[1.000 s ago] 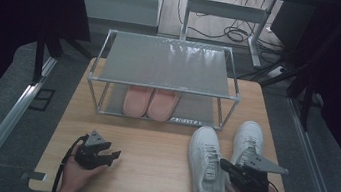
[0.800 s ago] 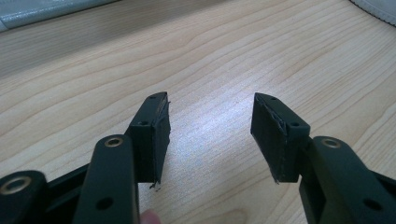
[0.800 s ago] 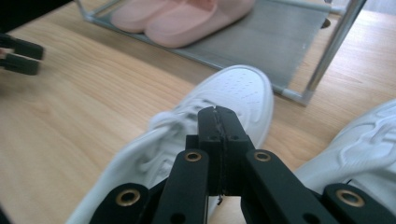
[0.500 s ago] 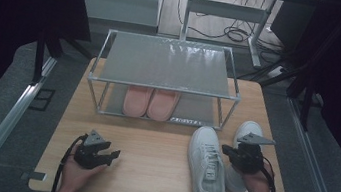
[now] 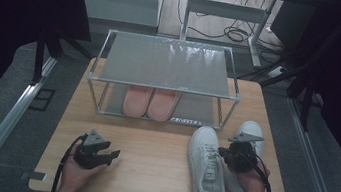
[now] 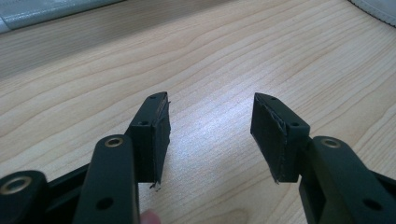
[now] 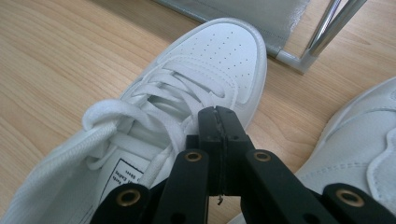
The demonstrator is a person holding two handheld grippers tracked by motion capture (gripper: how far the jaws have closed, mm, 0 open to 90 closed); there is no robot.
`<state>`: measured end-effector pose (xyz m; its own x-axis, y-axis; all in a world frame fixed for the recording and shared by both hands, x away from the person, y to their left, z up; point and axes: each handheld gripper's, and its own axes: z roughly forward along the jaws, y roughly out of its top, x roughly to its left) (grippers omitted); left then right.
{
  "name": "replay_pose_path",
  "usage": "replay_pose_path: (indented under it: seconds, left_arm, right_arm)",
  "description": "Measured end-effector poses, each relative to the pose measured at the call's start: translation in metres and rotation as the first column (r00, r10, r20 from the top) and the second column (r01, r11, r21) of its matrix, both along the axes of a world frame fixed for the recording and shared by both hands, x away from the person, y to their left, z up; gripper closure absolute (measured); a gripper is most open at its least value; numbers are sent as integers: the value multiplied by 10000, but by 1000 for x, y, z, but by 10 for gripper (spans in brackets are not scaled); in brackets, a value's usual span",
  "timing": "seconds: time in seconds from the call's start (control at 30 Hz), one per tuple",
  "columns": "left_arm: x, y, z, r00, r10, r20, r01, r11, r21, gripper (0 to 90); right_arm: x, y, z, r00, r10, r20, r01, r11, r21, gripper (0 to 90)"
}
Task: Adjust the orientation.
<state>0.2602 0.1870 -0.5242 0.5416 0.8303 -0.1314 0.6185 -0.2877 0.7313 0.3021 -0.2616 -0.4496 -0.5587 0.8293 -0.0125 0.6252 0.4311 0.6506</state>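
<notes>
Two white sneakers stand on the wooden table at the right, toes pointing away from me. My right gripper hovers between them, its jaws pointing at the laces of the left sneaker. In the right gripper view the right gripper is shut, with nothing seen between its jaws, just above the left sneaker; the right sneaker lies beside it. The right sneaker is partly covered by my hand. My left gripper rests low over bare wood at the front left, and in its own view the left gripper is open and holds nothing.
A metal two-level rack stands at the table's middle back, with a pair of pink slippers on its lower level. One rack leg rises close beyond the sneaker's toe. Bare wood lies between the two grippers.
My right gripper has moved away from me and leftward, from the right sneaker's heel to the side of the left sneaker. The left gripper has stayed put.
</notes>
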Motion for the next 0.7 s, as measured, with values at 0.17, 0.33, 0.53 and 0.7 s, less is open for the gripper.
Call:
replay_pose_path:
  seconds: [0.17,0.33,0.53,0.7]
  left_arm:
    - [0,0,0,10000,-11,-5,11,10000,8,479]
    - [0,0,0,10000,-8,-8,8,10000,13,480]
    - [0,0,0,10000,-7,-11,7,10000,18,480]
    - [0,1,0,10000,40,6,-40,10000,8,481]
  right_arm:
    - [0,5,-1,10000,-3,38,4,9999,-134,899]
    - [1,7,-1,10000,64,22,-64,9999,-157,899]
    - [2,16,-2,9996,285,13,-285,9996,-27,899]
    - [4,27,-3,9983,589,17,-589,9983,47,899]
